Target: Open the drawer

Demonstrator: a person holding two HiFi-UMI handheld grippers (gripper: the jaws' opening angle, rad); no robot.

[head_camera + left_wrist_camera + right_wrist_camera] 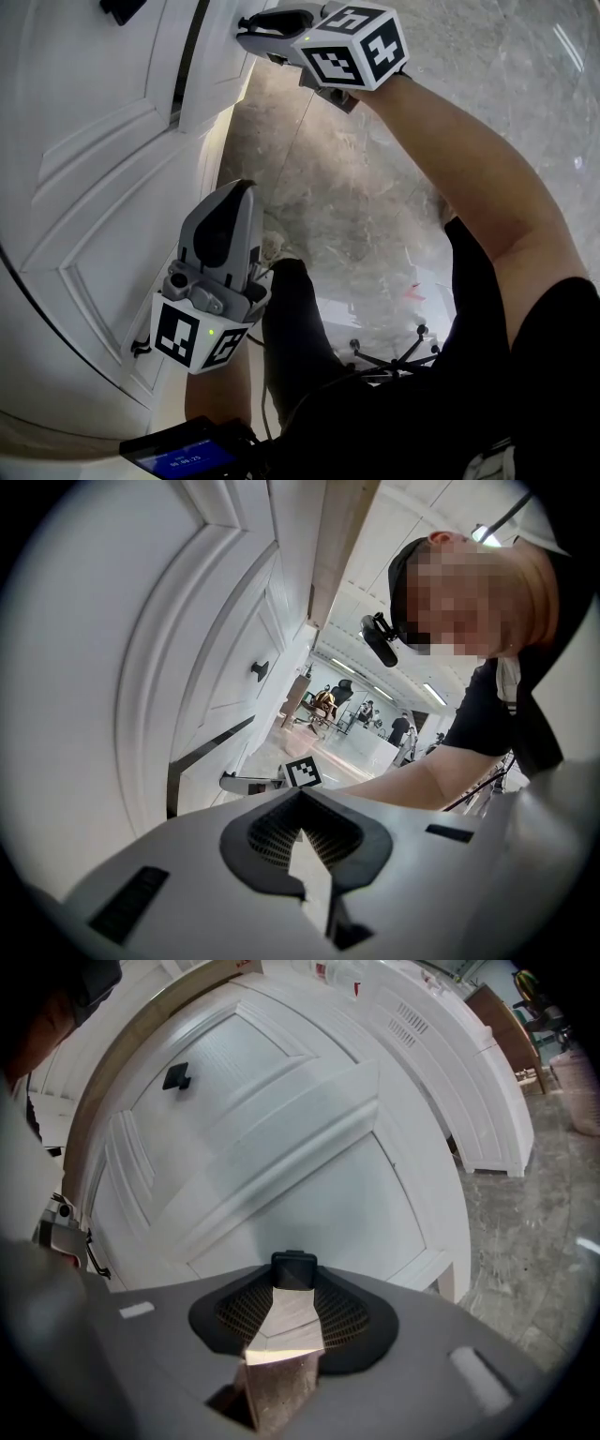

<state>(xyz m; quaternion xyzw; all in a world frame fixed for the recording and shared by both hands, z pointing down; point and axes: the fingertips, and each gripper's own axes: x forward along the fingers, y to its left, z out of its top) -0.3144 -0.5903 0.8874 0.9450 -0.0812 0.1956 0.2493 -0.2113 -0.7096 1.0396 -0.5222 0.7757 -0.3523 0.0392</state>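
Observation:
The white drawer front (309, 1166) fills the right gripper view, and its small black knob (293, 1267) sits between the jaw tips. My right gripper (293, 1277) is shut on that knob. In the head view the right gripper (246, 26) reaches the white panel (211, 75) at the top, where a dark gap runs along the panel's edge. My left gripper (240, 189) hangs lower, beside the cabinet, pointing up with its jaws together and nothing in them. In the left gripper view its tips (300, 797) meet, and the right gripper (246, 783) shows beyond them.
A second black knob (176, 1076) sits on a higher panel (260, 669). Another small dark handle (141, 349) is low on the cabinet. The marble floor (375, 187) stretches to the right, with black tripod legs (398, 356) and a blue-screened device (178, 459) near my legs.

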